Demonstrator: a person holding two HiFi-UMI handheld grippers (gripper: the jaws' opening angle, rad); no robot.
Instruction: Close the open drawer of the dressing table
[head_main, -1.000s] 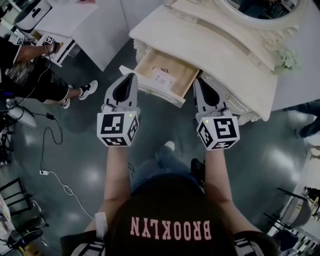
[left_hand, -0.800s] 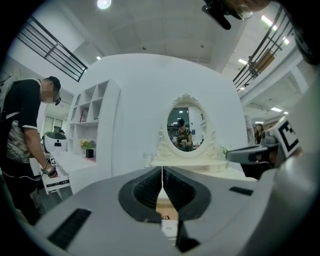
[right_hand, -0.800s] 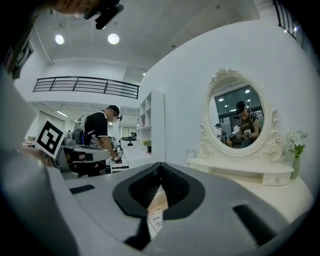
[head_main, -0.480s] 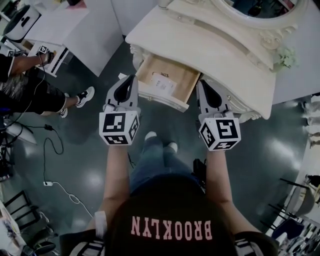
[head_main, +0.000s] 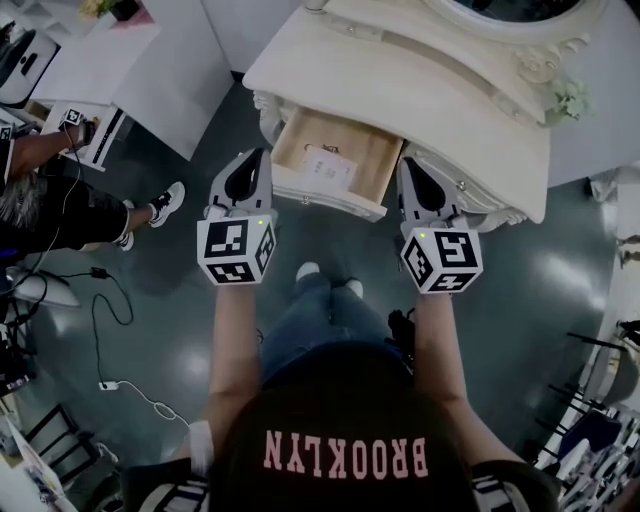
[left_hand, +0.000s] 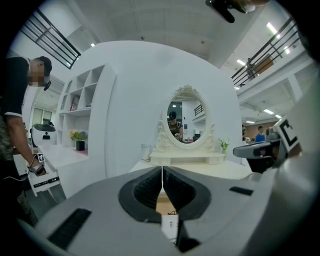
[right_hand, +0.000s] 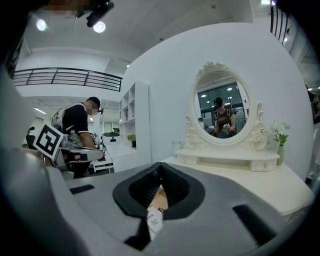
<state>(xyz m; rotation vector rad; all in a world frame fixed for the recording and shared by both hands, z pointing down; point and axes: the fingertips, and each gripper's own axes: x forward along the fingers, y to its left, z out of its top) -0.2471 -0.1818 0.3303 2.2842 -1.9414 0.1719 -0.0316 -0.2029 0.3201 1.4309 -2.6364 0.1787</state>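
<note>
The cream dressing table (head_main: 420, 100) stands ahead with its wooden drawer (head_main: 335, 160) pulled out; a white slip of paper (head_main: 328, 166) lies inside. In the head view my left gripper (head_main: 264, 153) sits shut at the left end of the drawer's front panel (head_main: 325, 198). My right gripper (head_main: 405, 162) is shut too, just off the drawer's right corner. Whether either touches the drawer cannot be told. In the left gripper view the closed jaws (left_hand: 162, 168) point at the oval mirror (left_hand: 185, 118). The right gripper view shows its jaws (right_hand: 160, 175) closed and empty, the drawer showing through below them.
A white desk (head_main: 150, 60) stands to the left of the dressing table. A person in sneakers (head_main: 165, 200) is at the far left, with a cable (head_main: 120, 375) on the dark floor. White flowers (head_main: 570, 100) sit on the tabletop. My own feet (head_main: 325, 275) are below the drawer.
Both grippers have come closer to the drawer front and dropped a little. The person holding them has stepped toward the table, which now lies more squarely ahead.
</note>
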